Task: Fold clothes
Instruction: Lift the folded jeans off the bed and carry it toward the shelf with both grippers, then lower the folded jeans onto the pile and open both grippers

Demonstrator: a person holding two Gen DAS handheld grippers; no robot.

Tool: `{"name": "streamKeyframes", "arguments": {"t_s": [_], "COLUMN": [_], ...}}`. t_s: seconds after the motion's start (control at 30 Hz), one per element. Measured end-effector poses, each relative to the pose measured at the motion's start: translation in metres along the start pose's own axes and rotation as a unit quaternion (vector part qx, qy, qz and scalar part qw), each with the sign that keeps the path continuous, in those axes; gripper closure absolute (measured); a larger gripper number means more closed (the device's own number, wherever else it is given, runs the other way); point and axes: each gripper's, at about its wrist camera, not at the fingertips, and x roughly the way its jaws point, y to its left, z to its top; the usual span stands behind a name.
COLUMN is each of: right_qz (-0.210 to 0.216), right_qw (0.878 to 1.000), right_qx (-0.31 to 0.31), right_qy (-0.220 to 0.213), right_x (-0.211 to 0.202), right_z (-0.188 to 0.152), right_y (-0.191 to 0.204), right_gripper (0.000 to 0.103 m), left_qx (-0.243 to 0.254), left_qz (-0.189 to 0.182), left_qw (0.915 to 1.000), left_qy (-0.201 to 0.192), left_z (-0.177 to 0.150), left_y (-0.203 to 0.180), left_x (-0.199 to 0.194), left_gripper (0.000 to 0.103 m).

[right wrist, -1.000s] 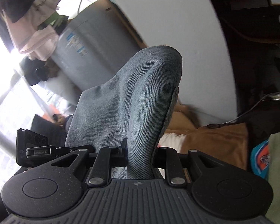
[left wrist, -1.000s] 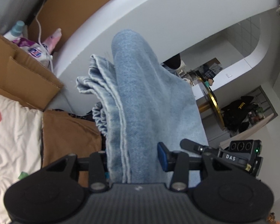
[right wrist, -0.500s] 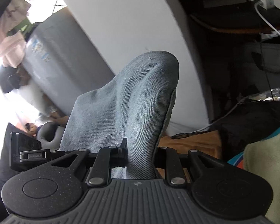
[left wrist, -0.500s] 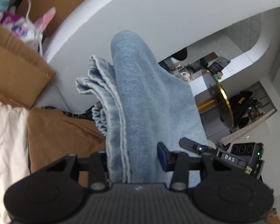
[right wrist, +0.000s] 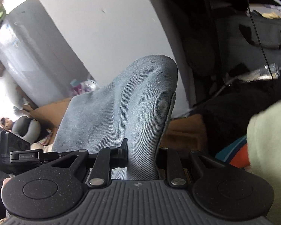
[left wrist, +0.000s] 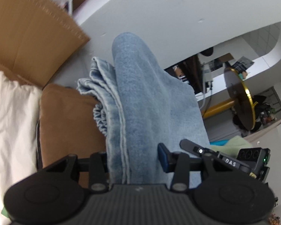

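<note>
Light blue jeans (left wrist: 146, 101) are bunched thickly between the jaws of my left gripper (left wrist: 134, 159), which is shut on them; a frayed hem and an elastic waistband show at the left of the bundle. In the right wrist view the same jeans (right wrist: 121, 108) stand up as a rounded fold, and my right gripper (right wrist: 142, 153) is shut on that fold. The denim hides the fingertips of both grippers. The other gripper (left wrist: 249, 159) shows at the lower right of the left wrist view.
A brown blanket (left wrist: 65, 123) and a white sheet (left wrist: 11, 123) lie below on the left. A cardboard box (left wrist: 28, 37) stands against the white wall (left wrist: 178, 18). Pale green cloth (right wrist: 269, 150) and a teal-orange garment (right wrist: 234, 153) lie at the right. A gold-rimmed round table (left wrist: 239, 101) stands beyond.
Both grippers have sunk with the jeans held the same way. The brown blanket, the box and the pale green cloth have come closer and fill more of both views.
</note>
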Motion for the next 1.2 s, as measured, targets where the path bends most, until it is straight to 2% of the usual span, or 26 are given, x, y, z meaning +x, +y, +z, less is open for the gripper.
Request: {"name": "streamKeyframes", "arguments": {"t_s": [0.23,0.6,0.7,0.9,0.97,1.2], "right_qz": [-0.002,0.011,0.005,0.002,-0.002,-0.009], "right_qw": [1.0,0.999,0.999,0.999,0.999,0.999], "right_qx": [0.021,0.033,0.038,0.026,0.019,0.014], "right_qy": [0.012,0.015,0.023,0.031,0.033,0.036], "right_x": [0.027,0.041,0.052,0.06,0.06,0.064], "right_z": [-0.024,-0.029,-0.034,-0.041,-0.041,-0.038], "right_y": [-0.028,-0.037,-0.04,-0.038,-0.037,-0.035], "right_gripper": [0.082,0.082,0.082,0.082,0.082,0.081], "left_qx": [-0.009,-0.016,-0.016,-0.015,-0.001,0.057], "left_qz": [0.018,0.031,0.05,0.118,0.139,0.189], "left_qw": [0.9998,0.9993,0.9983,0.991,0.9878,0.9761], "left_qy": [0.009,0.012,0.024,0.06,0.069,0.09], "left_z": [-0.006,0.0,0.0,0.011,0.017,0.047], "left_y": [0.025,0.036,0.04,0.036,0.03,0.0], "left_x": [0.016,0.022,0.027,0.017,0.005,-0.037], "left_gripper": [0.059,0.059,0.058,0.052,0.056,0.056]}}
